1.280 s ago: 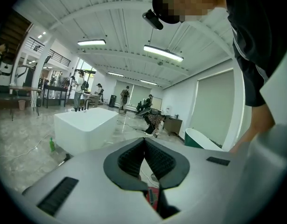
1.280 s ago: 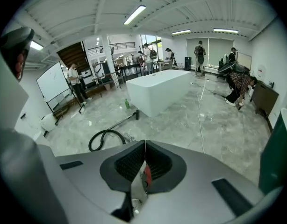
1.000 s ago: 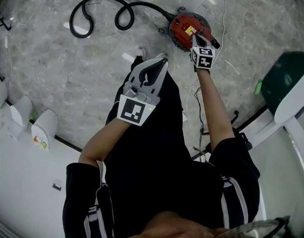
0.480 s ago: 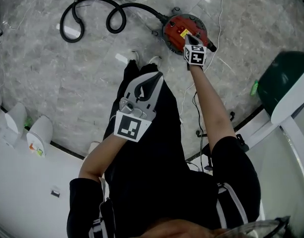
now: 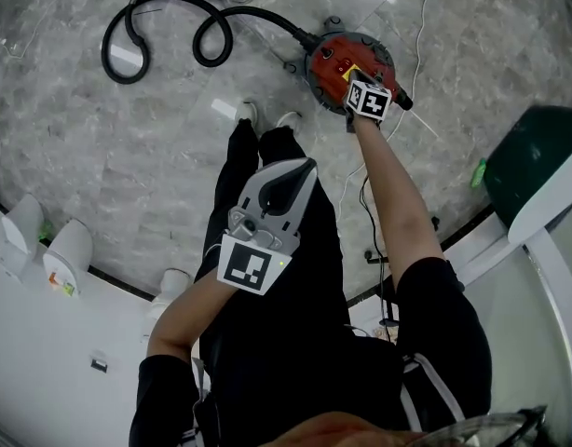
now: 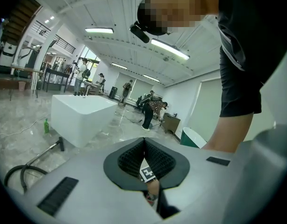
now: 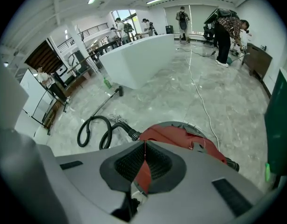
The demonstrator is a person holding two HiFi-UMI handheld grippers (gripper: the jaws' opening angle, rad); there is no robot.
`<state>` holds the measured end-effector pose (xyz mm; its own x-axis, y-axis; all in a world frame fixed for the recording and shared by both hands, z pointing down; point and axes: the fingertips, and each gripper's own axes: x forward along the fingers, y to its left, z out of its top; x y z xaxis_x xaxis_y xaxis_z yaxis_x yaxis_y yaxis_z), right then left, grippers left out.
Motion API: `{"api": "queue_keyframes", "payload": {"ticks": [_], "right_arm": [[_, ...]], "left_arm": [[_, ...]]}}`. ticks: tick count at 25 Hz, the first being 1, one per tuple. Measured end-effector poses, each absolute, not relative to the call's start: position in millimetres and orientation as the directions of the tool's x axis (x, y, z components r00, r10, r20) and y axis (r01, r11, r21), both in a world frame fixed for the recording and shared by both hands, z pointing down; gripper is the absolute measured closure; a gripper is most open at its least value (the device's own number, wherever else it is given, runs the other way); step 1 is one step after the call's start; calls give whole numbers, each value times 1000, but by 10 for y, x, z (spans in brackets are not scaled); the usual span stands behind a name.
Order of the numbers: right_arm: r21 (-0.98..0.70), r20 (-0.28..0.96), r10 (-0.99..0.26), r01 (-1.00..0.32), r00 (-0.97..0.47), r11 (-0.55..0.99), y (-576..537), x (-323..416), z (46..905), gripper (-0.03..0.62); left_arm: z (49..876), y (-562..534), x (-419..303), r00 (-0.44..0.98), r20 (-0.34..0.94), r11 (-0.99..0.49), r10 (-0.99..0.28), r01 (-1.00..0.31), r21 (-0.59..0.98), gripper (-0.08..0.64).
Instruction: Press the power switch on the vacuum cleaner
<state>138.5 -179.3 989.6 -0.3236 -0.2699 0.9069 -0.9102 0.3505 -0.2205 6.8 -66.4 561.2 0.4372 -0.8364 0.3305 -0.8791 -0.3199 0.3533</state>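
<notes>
The red vacuum cleaner (image 5: 331, 56) sits on the marble floor, its black hose (image 5: 165, 28) curling off to the left. My right gripper (image 5: 354, 77) is shut, arm stretched out, and its tips lie over the vacuum's red top; whether they touch it cannot be told. In the right gripper view the shut right gripper (image 7: 144, 142) points straight down at the red vacuum cleaner (image 7: 190, 136), with the hose (image 7: 97, 129) to the left. My left gripper (image 5: 301, 164) is shut and empty, held over the person's dark trousers, well short of the vacuum. The left gripper (image 6: 144, 139) faces across the hall.
A white cable (image 5: 421, 26) runs over the floor past the vacuum. A dark green tub (image 5: 533, 142) stands at the right, and white fixtures (image 5: 74, 250) at the left. A long white counter (image 7: 139, 59) and several people stand farther back.
My right gripper has slid farther over the vacuum's top. The left gripper has drifted back toward the body.
</notes>
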Motion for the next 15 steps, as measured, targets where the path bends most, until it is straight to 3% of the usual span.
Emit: {"api": "queue_keyframes", "payload": {"ticks": [9,15], "right_arm": [[-250,917,-223,-912,-331,325,-1848,1296,10352,573],[-241,932,-195,-926,-304,289,-1870,1284,10478,574]], "left_arm": [[5836,-713,-9,439,315,-288,-841,-858,426,541],[5925,-723,86,519,302,-330,-800,-800,501,541]]}}
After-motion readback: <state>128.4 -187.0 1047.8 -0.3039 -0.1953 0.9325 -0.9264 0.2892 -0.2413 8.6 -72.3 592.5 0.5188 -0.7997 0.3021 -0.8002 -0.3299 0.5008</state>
